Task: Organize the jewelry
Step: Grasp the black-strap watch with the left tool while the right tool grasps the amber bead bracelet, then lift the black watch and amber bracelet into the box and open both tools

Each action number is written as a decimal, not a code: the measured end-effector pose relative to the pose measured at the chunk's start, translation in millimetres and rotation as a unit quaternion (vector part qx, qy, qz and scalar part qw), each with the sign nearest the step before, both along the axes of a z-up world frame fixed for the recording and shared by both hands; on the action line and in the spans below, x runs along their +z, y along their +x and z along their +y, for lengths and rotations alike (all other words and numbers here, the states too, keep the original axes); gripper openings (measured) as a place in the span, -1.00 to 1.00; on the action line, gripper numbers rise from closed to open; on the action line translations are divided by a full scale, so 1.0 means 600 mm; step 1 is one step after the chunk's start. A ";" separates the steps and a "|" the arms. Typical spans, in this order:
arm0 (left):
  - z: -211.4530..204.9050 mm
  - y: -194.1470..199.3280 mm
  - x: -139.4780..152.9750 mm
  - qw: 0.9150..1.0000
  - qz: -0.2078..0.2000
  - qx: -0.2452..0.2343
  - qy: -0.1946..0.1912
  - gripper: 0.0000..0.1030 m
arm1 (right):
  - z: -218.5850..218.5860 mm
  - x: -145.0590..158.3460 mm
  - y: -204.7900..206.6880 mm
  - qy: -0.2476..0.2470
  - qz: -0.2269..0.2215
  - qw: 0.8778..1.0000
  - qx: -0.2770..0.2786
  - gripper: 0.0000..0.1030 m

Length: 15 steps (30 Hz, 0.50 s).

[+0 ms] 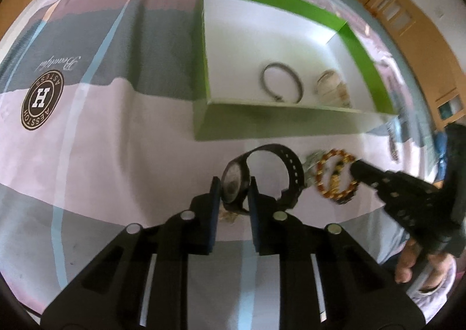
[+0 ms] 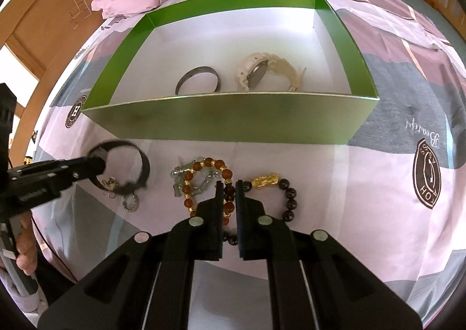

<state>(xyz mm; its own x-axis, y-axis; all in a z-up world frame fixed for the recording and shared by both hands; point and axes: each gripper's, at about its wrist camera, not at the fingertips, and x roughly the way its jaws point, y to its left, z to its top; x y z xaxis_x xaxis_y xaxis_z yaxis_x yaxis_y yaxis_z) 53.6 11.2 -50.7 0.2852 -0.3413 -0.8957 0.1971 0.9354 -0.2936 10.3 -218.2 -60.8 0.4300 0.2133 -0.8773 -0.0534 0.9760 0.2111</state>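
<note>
Left wrist view shows our left tongs [image 1: 234,187] pinching the case of the black watch [image 1: 236,184] between the blue pads, its strap looping forward toward twelve o'clock. The watch sits low over the bed [image 1: 102,155], whether lifted clear or resting we cannot tell, and some small pale trinkets lie under it. The green box [image 1: 291,123] stands dead ahead at twelve o'clock, its near wall just beyond the strap, with a metal bangle [image 1: 282,82] and a pale watch [image 1: 332,88] already inside. We judge the coming move to be a lift and a forward carry over that near wall, so what counts is that the box lies straight along the line of the tongs, with the wall between.

From the right wrist view, our right tongs [image 2: 230,187] are nearly closed around the amber bead bracelet [image 2: 221,184], where it overlaps a jade-coloured bracelet [image 2: 189,178] at ten o'clock; whether the grip is firm, we cannot tell. The dark bead bracelet with a gold charm [image 2: 279,187] lies just beside it at two o'clock. The box is again at twelve o'clock, so both hands face it, the left one seemingly further along.
</note>
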 end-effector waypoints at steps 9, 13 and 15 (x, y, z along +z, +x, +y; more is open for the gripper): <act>-0.008 0.006 0.005 1.000 -0.005 0.006 -0.004 -0.65 | 0.005 0.005 0.000 0.001 -0.007 1.000 -0.001 -0.86; -0.005 0.002 0.008 1.000 -0.011 0.004 -0.001 -0.65 | 0.004 0.018 -0.001 0.004 -0.020 1.000 -0.002 -0.86; -0.006 0.000 0.009 1.000 -0.015 0.003 0.004 -0.65 | 0.005 0.022 -0.001 0.005 -0.023 1.000 -0.001 -0.86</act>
